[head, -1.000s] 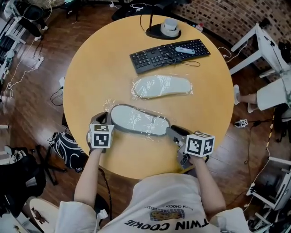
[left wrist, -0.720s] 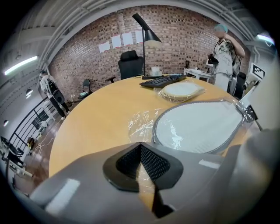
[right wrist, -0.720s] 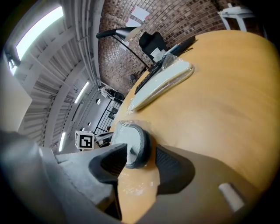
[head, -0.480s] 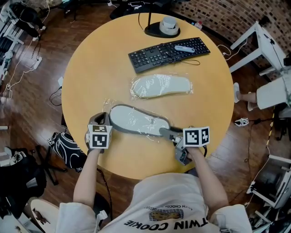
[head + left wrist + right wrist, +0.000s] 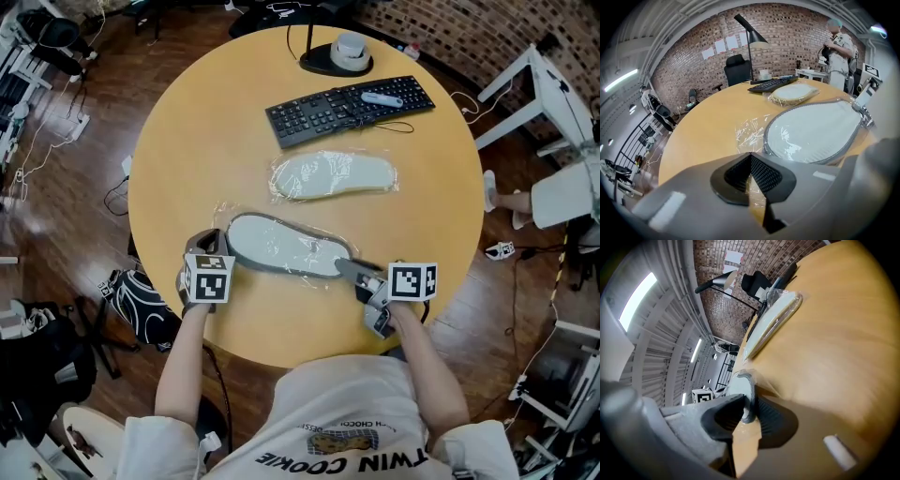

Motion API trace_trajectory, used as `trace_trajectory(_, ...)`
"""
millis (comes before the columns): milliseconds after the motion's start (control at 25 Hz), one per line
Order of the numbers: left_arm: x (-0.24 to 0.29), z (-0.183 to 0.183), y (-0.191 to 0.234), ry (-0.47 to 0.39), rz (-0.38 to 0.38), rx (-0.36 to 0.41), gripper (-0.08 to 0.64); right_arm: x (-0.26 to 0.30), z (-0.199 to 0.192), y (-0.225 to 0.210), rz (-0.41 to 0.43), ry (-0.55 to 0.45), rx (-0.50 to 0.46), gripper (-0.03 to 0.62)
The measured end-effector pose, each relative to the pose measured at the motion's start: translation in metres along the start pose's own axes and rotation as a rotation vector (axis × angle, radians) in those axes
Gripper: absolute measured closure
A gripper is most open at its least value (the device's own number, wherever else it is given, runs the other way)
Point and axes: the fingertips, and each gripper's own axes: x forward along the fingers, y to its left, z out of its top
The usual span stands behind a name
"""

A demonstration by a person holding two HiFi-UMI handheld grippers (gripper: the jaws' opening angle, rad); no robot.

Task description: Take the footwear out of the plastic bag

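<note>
A piece of grey-rimmed, pale-soled footwear (image 5: 286,246) lies lengthwise, left to right, on the near part of a round wooden table (image 5: 187,141). It is still sealed inside its clear plastic bag (image 5: 750,133), with a gripper at each end. At the left end, the left gripper (image 5: 750,161) has its jaws together at the tips, apparently pinching a thin flap of the bag. The film is so clear that the grip is hard to confirm. At the right end, the right gripper (image 5: 750,401) has just been closing its jaws, which now clamp the footwear's grey rim through the plastic. Its pads hide that tip of the sole. In the head view the grippers' own bodies cover both the jaws and the hands holding them, and only the forearms show. A second piece of footwear (image 5: 330,176), also in a bag, lies farther off near the table's middle, well apart from the first. Beyond it is a black keyboard (image 5: 349,111) with a small pale object on top, too small to identify. The round base of a lamp (image 5: 335,64) stands at the far edge. A person (image 5: 839,47) stands beyond the table in the left gripper view, partly cut off by the lens edge.
</note>
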Motion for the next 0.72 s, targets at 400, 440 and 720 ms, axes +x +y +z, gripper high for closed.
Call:
trace_trajectory(400,-0.001,-0.001,-0.001,0.018,0.046,0.026,0.555,-0.033,0.007,-0.002,0.035,-0.06,-0.013,0.518)
trace_trajectory(440,-0.001,-0.001,-0.002,0.016,0.048,0.025,0.555,-0.037,0.007,-0.003,0.029,-0.062,-0.012,0.518)
trace_trajectory(720,-0.001,0.0,-0.003,0.033,0.055,0.057,0.555,-0.066,0.015,-0.007,0.066,-0.091,-0.027,0.52)
